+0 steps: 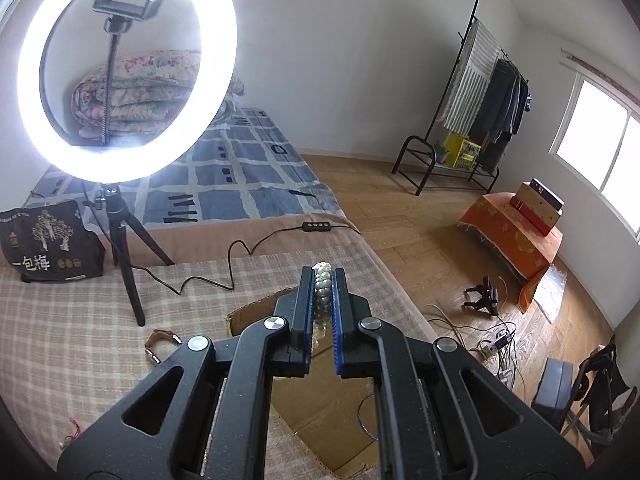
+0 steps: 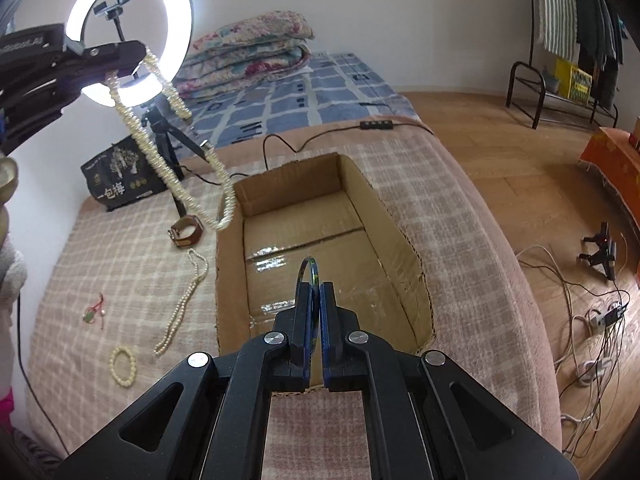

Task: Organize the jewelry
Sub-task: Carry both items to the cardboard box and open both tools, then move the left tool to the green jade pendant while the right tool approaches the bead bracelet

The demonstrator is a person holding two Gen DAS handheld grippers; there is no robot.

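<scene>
My left gripper (image 1: 323,280) is shut on a long pearl necklace (image 1: 322,292). In the right wrist view it (image 2: 138,60) is raised at the upper left, and the necklace (image 2: 168,168) hangs in loops toward the left rim of an open cardboard box (image 2: 404,240). My right gripper (image 2: 317,292) is shut on a thin dark blue bangle (image 2: 307,268) held upright over the box's near end. A brown leather bracelet (image 2: 186,232), a thin pearl necklace (image 2: 182,304), a bead bracelet (image 2: 122,366) and a red-corded green charm (image 2: 94,312) lie on the plaid blanket left of the box.
A lit ring light (image 2: 128,12) on a tripod and a black snack bag (image 2: 120,176) stand behind the box, with a cable (image 2: 304,144) across the blanket. The bed edge drops to a wooden floor on the right, with cables (image 2: 592,320). A clothes rack (image 1: 480,92) stands far off.
</scene>
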